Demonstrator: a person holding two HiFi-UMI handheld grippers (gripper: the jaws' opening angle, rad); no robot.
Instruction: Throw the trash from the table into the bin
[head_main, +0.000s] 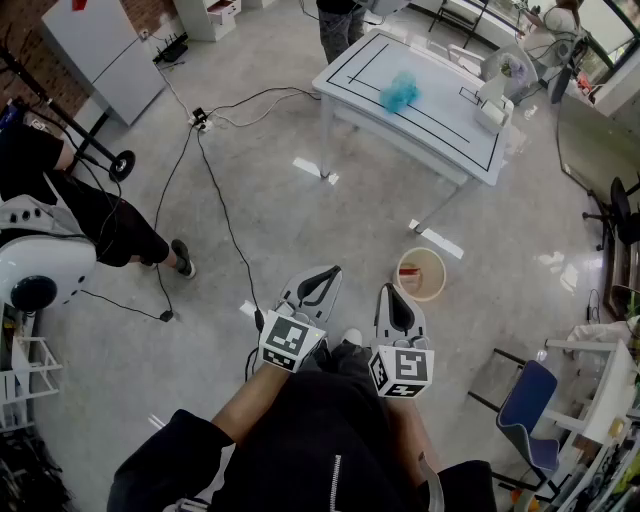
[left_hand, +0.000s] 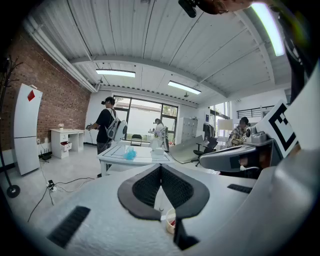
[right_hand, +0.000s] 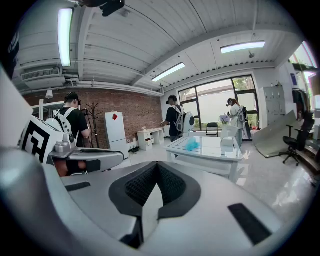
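Note:
A crumpled blue piece of trash (head_main: 400, 93) lies on the white table (head_main: 440, 125) with black lines, far ahead of me. It also shows as the blue trash (left_hand: 130, 154) in the left gripper view and the blue trash (right_hand: 191, 144) in the right gripper view. A round tan bin (head_main: 421, 273) stands on the floor just beyond my right gripper (head_main: 392, 292). My left gripper (head_main: 318, 275) is beside it; both are held low over the floor, far from the table. Both grippers, left (left_hand: 160, 167) and right (right_hand: 158, 165), are shut and hold nothing.
A white boxy object (head_main: 492, 103) sits on the table's right end. Cables (head_main: 205, 180) run across the floor at left, near a seated person (head_main: 70, 205). A blue chair (head_main: 528, 405) stands at right. People stand beyond the table (left_hand: 107, 127).

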